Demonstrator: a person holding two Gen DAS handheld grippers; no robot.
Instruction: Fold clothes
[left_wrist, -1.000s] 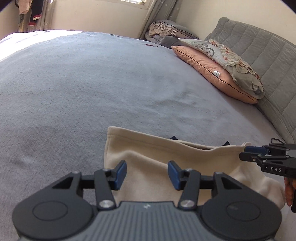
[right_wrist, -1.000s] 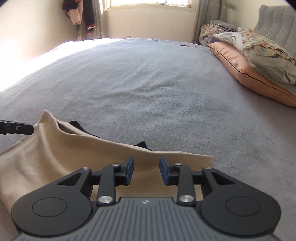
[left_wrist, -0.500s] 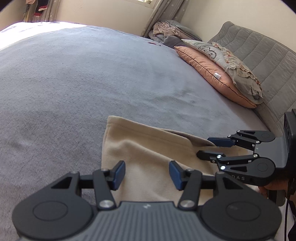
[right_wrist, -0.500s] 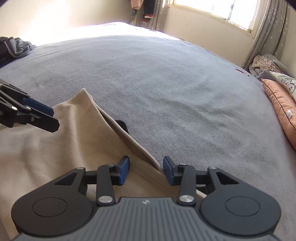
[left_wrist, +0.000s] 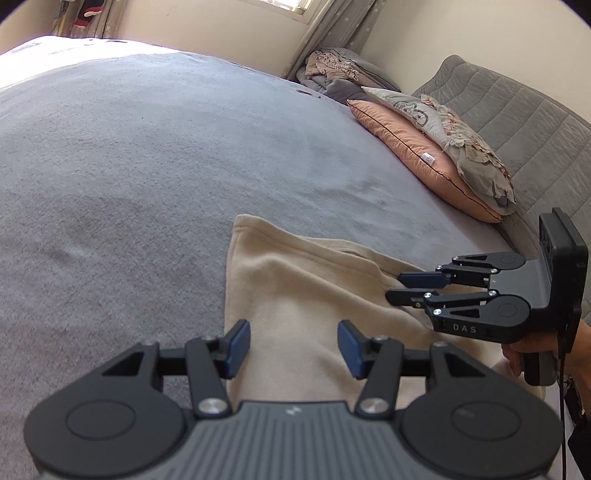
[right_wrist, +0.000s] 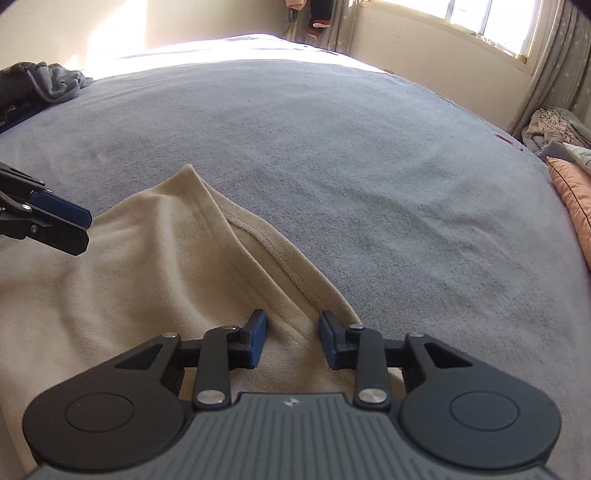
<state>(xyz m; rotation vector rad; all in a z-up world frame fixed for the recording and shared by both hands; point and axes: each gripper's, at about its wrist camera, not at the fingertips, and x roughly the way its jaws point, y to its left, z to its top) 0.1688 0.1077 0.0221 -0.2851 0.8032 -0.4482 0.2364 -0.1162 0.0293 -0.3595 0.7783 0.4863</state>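
Left claw (left_wrist: 293, 349) stood half wide, empty, above the beige garment (left_wrist: 314, 291) lying on the grey bed (left_wrist: 147, 147); at three o'clock the right claw (left_wrist: 410, 286) had swung in over the hem. From the right wrist, that claw (right_wrist: 291, 341) was closing around a fabric ridge, apparently not yet pinched. A second earlier it hung farther off, so a grasp for the fold seemed near.

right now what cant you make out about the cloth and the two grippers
- Near part of the beige cloth: cut off by the bottom edge and hidden behind each gripper's body in both views.
- What garment it is: only a hem and one corner show.
- Right gripper: jaws closing over a fold; contact of its pads is not clear.
- Left gripper: jaws apart above the cloth; touching or hovering cannot be told.
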